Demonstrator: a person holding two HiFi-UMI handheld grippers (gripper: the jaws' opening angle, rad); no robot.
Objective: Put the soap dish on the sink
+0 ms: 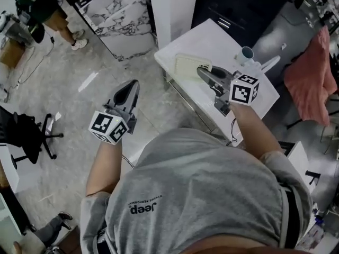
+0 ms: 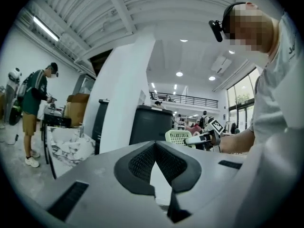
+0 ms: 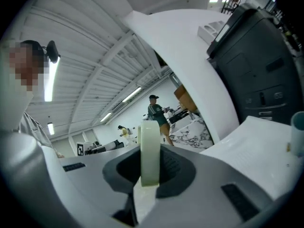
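The soap dish (image 1: pixel 188 65) is pale green with a slotted face, and my right gripper (image 1: pixel 205 71) is shut on its edge. It hangs just above the far end of a white table (image 1: pixel 212 41). In the right gripper view the dish (image 3: pixel 149 137) stands edge-on between the dark pads (image 3: pixel 173 167). The left gripper view shows the dish (image 2: pixel 178 137) off to the right, held by the right gripper (image 2: pixel 192 140). My left gripper (image 1: pixel 132 85) hovers over the floor left of the table, its jaws (image 2: pixel 154 144) closed at the tips with nothing between them. I cannot make out a sink.
A teal cup (image 1: pixel 247 53) stands at the table's right end. A white pillar (image 1: pixel 172 7), a dark cabinet (image 1: pixel 241 1) and a marble-patterned block (image 1: pixel 119 12) stand beyond the table. A black office chair (image 1: pixel 32 134) is at left, a red cloth (image 1: pixel 312 73) at right. A person (image 1: pixel 45 9) stands at the far left.
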